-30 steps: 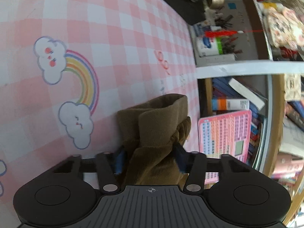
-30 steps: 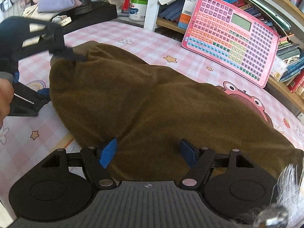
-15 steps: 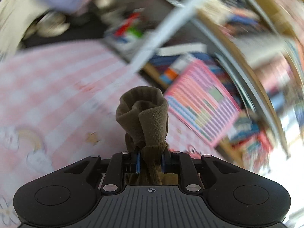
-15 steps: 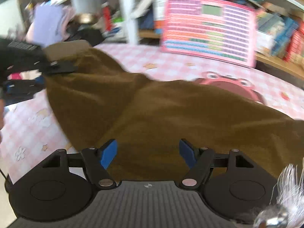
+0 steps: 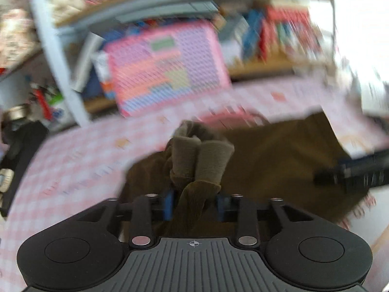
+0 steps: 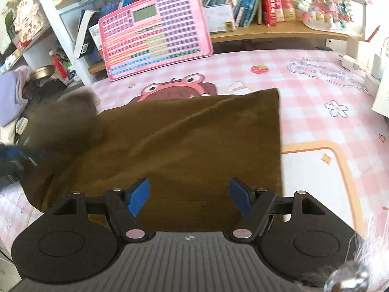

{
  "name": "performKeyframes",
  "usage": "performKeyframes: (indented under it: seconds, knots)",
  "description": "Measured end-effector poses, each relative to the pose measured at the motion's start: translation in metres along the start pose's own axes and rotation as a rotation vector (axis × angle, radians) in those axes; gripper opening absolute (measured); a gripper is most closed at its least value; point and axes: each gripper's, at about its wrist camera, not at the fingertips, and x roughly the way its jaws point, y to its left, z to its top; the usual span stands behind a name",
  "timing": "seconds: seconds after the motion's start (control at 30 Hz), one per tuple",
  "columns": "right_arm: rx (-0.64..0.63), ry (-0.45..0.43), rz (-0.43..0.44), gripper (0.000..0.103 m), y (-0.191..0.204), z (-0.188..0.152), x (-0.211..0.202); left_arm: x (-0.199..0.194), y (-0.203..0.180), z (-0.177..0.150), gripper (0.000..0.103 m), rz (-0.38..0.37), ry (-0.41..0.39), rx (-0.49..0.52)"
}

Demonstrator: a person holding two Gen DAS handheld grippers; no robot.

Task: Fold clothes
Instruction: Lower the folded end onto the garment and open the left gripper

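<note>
A brown garment [image 6: 194, 133] lies spread on the pink checked mat [image 6: 316, 92], its right edge straight. My right gripper [image 6: 189, 192] hovers over its near part, open, blue pads wide apart with only flat cloth beneath. In the left wrist view a bunched brown ribbed cuff [image 5: 201, 155] stands up between the jaws of my left gripper [image 5: 194, 203]. Those jaws are opening and the pads no longer squeeze the bunch. The rest of the garment [image 5: 279, 158] spreads beyond it. The right gripper [image 5: 352, 172] shows as a black blur at the right; the left gripper [image 6: 14, 155] blurs at the left.
A pink toy keyboard [image 6: 155, 31] leans on a wooden shelf of books [image 6: 267, 0] behind the mat. White boxes [image 6: 379, 73] stand at the right edge. A lilac cloth [image 6: 9, 92] and a pen cup [image 6: 58, 65] sit at the far left.
The left gripper rolled and swung right over the garment, carrying the cuff; it clamped tight half a second ago and its jaws are wider now. The right gripper slid right, still open.
</note>
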Motion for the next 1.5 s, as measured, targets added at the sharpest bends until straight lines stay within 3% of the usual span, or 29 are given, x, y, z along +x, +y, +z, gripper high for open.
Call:
performKeyframes:
  seconds: [0.03, 0.07, 0.17, 0.23, 0.33, 0.47, 0.53, 0.67, 0.77, 0.83, 0.9, 0.93, 0.97, 1.0, 1.07, 1.13, 1.2, 1.27, 1.33, 1.4, 1.5]
  knots:
    - [0.004, 0.003, 0.006, 0.071, -0.005, 0.0, -0.001, 0.005, -0.009, 0.0, 0.063, -0.014, 0.032, 0.004]
    - [0.008, 0.005, 0.013, 0.071, -0.01, 0.001, -0.002, 0.007, -0.015, 0.001, 0.07, -0.028, 0.051, -0.01]
    - [0.029, 0.034, 0.039, 0.071, -0.024, 0.002, -0.002, 0.006, -0.027, 0.003, 0.08, -0.053, 0.084, -0.064]
    - [0.051, 0.054, 0.069, 0.071, -0.03, 0.005, 0.001, -0.004, -0.023, 0.004, 0.08, -0.071, 0.065, -0.128]
    - [0.099, 0.1, 0.151, 0.072, -0.035, 0.012, 0.008, -0.023, -0.001, -0.002, 0.082, -0.105, 0.012, -0.318]
    - [0.163, 0.171, 0.282, 0.084, -0.03, 0.023, 0.024, -0.048, 0.042, -0.023, 0.085, -0.006, -0.028, -0.602]
    - [0.179, 0.195, 0.329, 0.085, -0.022, 0.028, 0.032, -0.058, 0.06, -0.036, 0.085, 0.057, -0.032, -0.715]
    - [0.219, 0.274, 0.441, 0.085, 0.0, 0.038, 0.056, -0.076, 0.074, -0.056, 0.085, 0.137, -0.027, -0.797]
    - [0.294, 0.353, 0.487, 0.087, 0.019, 0.04, 0.078, -0.082, 0.077, -0.062, 0.085, 0.151, -0.027, -0.83]
    - [0.344, 0.356, 0.494, 0.09, 0.027, 0.043, 0.086, -0.085, 0.079, -0.062, 0.085, 0.156, -0.031, -0.833]
    - [0.376, 0.371, 0.49, 0.083, 0.033, 0.045, 0.093, -0.085, 0.081, -0.061, 0.085, 0.157, -0.036, -0.828]
    - [0.395, 0.38, 0.477, 0.075, 0.036, 0.046, 0.096, -0.086, 0.081, -0.059, 0.085, 0.16, -0.037, -0.827]
    - [0.403, 0.38, 0.487, 0.039, 0.039, 0.049, 0.096, -0.085, 0.081, -0.058, 0.085, 0.163, -0.039, -0.825]
    - [0.404, 0.384, 0.519, 0.025, 0.041, 0.051, 0.096, -0.086, 0.083, -0.056, 0.085, 0.167, -0.043, -0.825]
    - [0.394, 0.325, 0.598, 0.018, 0.041, 0.059, 0.08, -0.087, 0.087, -0.055, 0.085, 0.171, -0.049, -0.823]
    - [0.389, 0.242, 0.705, 0.017, 0.034, 0.065, 0.06, -0.088, 0.089, -0.054, 0.085, 0.171, -0.053, -0.82]
    - [0.405, 0.221, 0.695, 0.017, 0.018, 0.062, 0.054, -0.087, 0.091, -0.055, 0.085, 0.166, -0.054, -0.82]
    - [0.401, 0.274, 0.556, 0.017, 0.008, 0.055, 0.075, -0.083, 0.091, -0.057, 0.085, 0.156, -0.045, -0.83]
    - [0.45, 0.349, 0.505, 0.019, -0.004, 0.044, 0.102, -0.079, 0.089, -0.056, 0.085, 0.146, -0.028, -0.827]
    - [0.456, 0.345, 0.52, 0.023, -0.007, 0.043, 0.101, -0.078, 0.086, -0.053, 0.085, 0.136, -0.028, -0.812]
    - [0.447, 0.334, 0.534, 0.038, -0.011, 0.043, 0.094, -0.075, 0.081, -0.049, 0.085, 0.125, -0.031, -0.796]
